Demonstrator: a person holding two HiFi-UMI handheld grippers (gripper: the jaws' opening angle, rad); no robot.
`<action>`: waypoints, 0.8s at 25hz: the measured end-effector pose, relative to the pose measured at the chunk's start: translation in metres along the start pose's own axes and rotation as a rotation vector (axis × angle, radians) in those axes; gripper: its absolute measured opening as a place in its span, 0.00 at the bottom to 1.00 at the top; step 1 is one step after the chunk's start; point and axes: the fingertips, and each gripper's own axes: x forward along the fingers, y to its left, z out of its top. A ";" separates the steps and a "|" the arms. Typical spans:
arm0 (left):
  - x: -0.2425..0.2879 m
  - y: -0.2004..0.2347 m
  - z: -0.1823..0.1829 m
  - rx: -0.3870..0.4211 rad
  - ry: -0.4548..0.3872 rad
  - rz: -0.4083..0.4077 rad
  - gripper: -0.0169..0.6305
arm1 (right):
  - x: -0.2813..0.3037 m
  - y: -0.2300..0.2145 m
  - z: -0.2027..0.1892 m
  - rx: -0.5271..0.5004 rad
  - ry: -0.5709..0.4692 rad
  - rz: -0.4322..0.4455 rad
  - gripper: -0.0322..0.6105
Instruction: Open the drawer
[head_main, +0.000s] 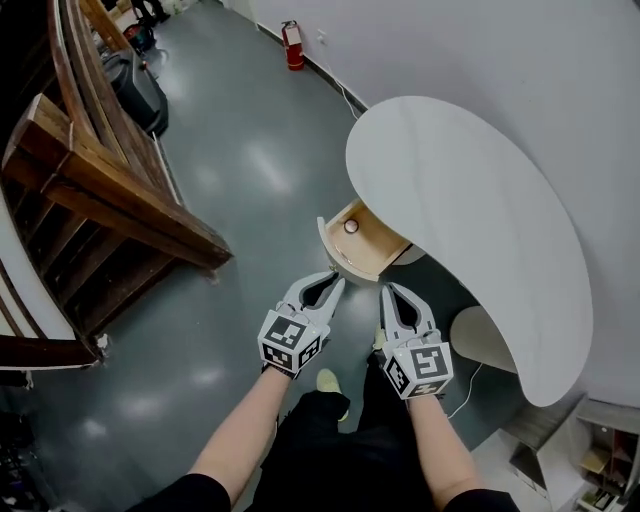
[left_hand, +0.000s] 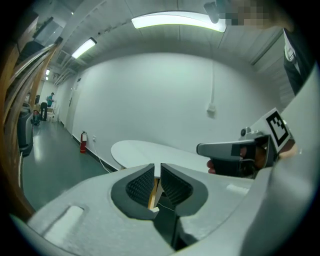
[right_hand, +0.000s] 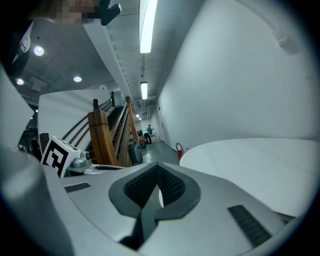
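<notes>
A wooden drawer (head_main: 378, 243) stands pulled out from under the white curved table (head_main: 470, 190), and a small round pale thing (head_main: 351, 227) lies inside it. Both grippers hover side by side in the air just short of the drawer's front, touching nothing. The left gripper (head_main: 337, 283) (left_hand: 158, 171) has a narrow gap between its pads, with nothing in it. Through that gap a strip of the drawer's wood shows. The right gripper (head_main: 387, 290) (right_hand: 158, 169) has its fingertips together and holds nothing. It also appears at the right of the left gripper view.
A wooden staircase (head_main: 110, 190) runs along the left. A black bin (head_main: 135, 90) and a red fire extinguisher (head_main: 293, 45) stand further off on the grey floor. A white table leg (head_main: 485, 340) with a cable is at the right. The person's shoe (head_main: 330, 382) is below the grippers.
</notes>
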 end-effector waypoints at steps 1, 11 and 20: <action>-0.002 -0.007 0.011 0.007 -0.011 -0.006 0.09 | -0.002 0.002 0.008 -0.006 -0.007 0.004 0.07; -0.015 -0.060 0.088 0.043 -0.077 -0.029 0.06 | -0.025 0.013 0.072 -0.055 -0.078 0.031 0.07; -0.027 -0.082 0.136 0.051 -0.122 -0.017 0.04 | -0.037 0.018 0.122 -0.096 -0.132 0.050 0.07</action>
